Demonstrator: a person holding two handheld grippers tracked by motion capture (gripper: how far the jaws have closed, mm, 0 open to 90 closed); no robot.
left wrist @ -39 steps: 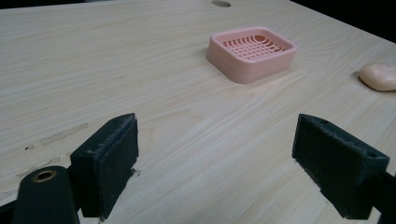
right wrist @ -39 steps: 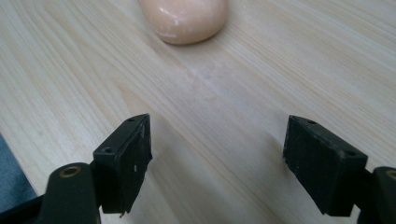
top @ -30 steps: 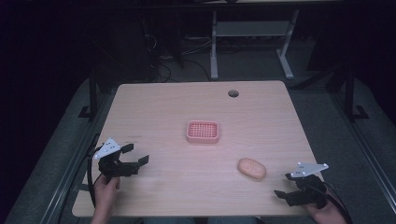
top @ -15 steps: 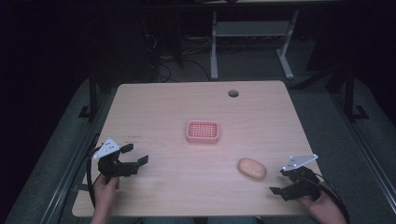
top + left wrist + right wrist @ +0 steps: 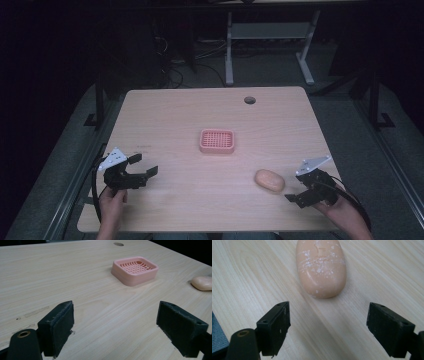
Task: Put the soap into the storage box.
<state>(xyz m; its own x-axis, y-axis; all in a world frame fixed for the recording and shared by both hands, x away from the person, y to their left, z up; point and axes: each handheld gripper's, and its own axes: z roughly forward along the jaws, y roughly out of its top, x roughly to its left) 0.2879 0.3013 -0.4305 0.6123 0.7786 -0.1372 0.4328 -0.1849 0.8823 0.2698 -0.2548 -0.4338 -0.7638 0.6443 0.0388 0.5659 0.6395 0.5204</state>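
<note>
A pink slotted soap dish (image 5: 217,141) (image 5: 135,270) sits in the middle of the wooden table (image 5: 175,115). To its right and nearer me lies a peach soap bar (image 5: 270,180) (image 5: 320,267) (image 5: 203,283), flat on the wood. Just right of the bar, my right gripper (image 5: 297,189) (image 5: 328,330) stands open, its jaws pointing at the bar and a little short of it. Near the table's left front, my left gripper (image 5: 145,166) (image 5: 115,327) is open over bare wood and faces the dish from well away.
A round cable hole (image 5: 249,100) lies near the table's far edge. Beyond the table, a grey metal stand (image 5: 270,35) and loose cables (image 5: 175,75) rest on the dark floor. Bare wood lies between dish and grippers.
My right gripper has moved left and forward, closing in on the soap bar. The left gripper, dish and soap have stayed put.
</note>
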